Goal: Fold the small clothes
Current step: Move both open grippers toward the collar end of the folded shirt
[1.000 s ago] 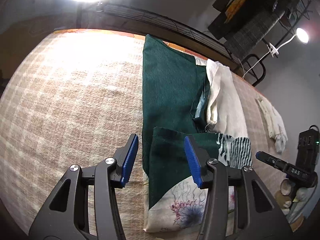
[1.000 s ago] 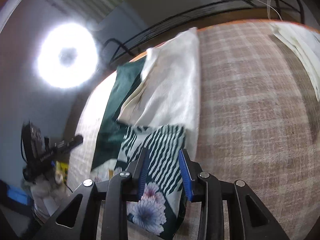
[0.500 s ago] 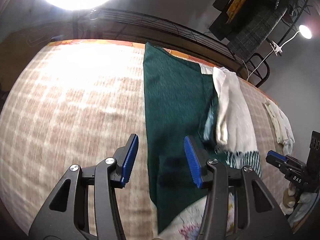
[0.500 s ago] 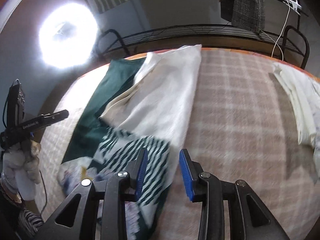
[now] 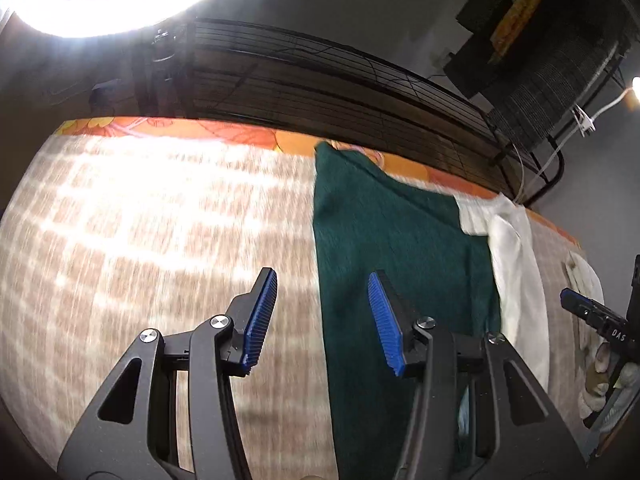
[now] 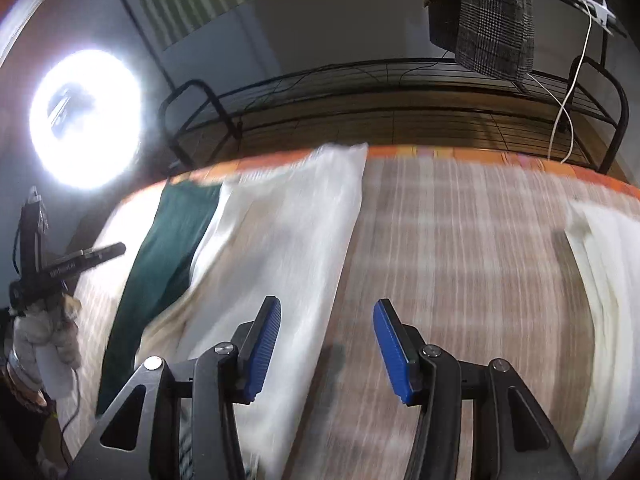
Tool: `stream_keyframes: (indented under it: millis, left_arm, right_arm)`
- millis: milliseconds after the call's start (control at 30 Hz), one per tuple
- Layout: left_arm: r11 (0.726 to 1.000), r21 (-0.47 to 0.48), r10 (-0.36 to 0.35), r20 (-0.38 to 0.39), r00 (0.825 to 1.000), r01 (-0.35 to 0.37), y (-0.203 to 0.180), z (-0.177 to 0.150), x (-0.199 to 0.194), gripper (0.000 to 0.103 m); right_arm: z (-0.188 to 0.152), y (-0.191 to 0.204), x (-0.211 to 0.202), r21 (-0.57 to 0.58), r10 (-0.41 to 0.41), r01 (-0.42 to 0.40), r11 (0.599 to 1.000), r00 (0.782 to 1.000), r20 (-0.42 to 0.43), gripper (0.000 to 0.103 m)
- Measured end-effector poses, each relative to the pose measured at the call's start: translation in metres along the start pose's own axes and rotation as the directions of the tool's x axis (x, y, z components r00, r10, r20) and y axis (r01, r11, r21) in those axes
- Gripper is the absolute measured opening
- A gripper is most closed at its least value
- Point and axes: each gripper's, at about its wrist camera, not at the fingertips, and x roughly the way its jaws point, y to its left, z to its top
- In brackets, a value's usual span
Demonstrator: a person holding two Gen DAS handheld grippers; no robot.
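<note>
- Left gripper: jaws held apart, nothing between them; left edge of dark green garment seen just below, on checked cover
- Right gripper: jaws opening, nothing clamped; right edge of white cloth lies beneath
- Risk judged: frames are motion-blurred; a grab made on the move could catch the cover with the hem, or one layer only
- Second white garment lies well apart, at right
- Containers: none seen
</note>
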Motion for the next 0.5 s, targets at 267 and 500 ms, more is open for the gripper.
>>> stream_keyframes:
  millis: [267, 500]
  left_arm:
    - [1.0, 0.01, 0.008, -0.005, 1.0, -0.008, -0.005, 0.042, 0.043, 0.049]
    - [0.999, 0.025, 0.027, 0.02, 0.999, -0.027, -0.019, 0.053, 0.067, 0.049]
  right_arm:
    - [0.054, -0.01, 0.041, 0.008, -0.008, 0.008, 1.0, 1.0, 0.006, 0.046]
    - [0.08, -0.006, 0.072, -0.033, -0.028, 0.028, 0.999, 1.0, 0.001, 0.039]
